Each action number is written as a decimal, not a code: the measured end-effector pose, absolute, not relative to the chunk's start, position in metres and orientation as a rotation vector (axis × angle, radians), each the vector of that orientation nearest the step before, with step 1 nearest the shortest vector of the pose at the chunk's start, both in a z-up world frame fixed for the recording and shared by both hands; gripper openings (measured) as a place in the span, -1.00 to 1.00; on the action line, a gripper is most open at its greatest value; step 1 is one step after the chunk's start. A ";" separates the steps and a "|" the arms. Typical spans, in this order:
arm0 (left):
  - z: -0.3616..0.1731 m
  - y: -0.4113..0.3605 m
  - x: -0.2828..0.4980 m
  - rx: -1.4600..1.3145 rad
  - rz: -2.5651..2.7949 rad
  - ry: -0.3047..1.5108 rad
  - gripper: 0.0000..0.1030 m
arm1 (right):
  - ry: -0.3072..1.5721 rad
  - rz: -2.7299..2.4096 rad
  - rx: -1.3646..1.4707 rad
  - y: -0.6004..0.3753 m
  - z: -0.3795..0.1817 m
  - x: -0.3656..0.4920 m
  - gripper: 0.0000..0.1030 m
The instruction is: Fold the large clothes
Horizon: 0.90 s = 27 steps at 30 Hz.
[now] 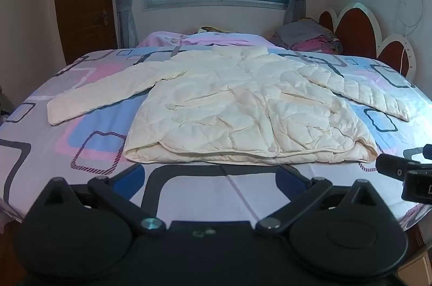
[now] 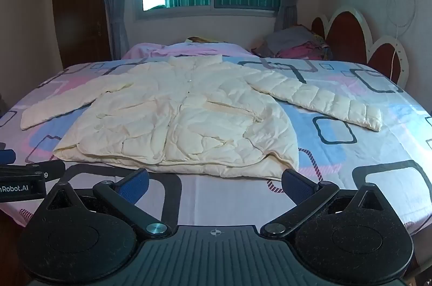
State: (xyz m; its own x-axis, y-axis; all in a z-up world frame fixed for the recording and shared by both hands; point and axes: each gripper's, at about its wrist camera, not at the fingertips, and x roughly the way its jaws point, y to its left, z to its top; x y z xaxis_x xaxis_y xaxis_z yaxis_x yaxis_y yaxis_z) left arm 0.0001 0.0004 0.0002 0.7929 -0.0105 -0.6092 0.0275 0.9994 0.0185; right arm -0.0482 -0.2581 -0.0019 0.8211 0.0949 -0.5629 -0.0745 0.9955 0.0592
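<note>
A cream quilted puffer jacket lies flat on the bed, front up, collar toward the window, hem toward me, both sleeves spread out to the sides. It also shows in the right wrist view. My left gripper is open and empty, just short of the hem. My right gripper is open and empty, also just before the hem, toward its right corner. The right gripper shows at the right edge of the left wrist view. The left gripper shows at the left edge of the right wrist view.
The bed has a patterned sheet in pink, blue and grey. A pile of clothes and a pink blanket lie at the far side. A red and white headboard stands on the right. A window with curtains is behind.
</note>
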 end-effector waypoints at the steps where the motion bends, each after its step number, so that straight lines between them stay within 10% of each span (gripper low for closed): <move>1: 0.000 0.001 0.000 0.023 -0.020 0.656 1.00 | 0.602 0.090 0.036 -0.258 -0.002 -0.048 1.00; 27: 0.003 0.002 0.000 0.029 -0.012 0.649 1.00 | 0.593 0.093 0.031 -0.255 0.001 -0.046 1.00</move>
State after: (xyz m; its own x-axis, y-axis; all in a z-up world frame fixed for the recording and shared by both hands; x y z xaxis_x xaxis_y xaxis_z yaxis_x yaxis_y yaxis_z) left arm 0.0000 0.0025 0.0030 0.7967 -0.0020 -0.6043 0.0198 0.9995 0.0229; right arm -0.0465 -0.2554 0.0014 0.8251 0.0968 -0.5567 -0.0788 0.9953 0.0562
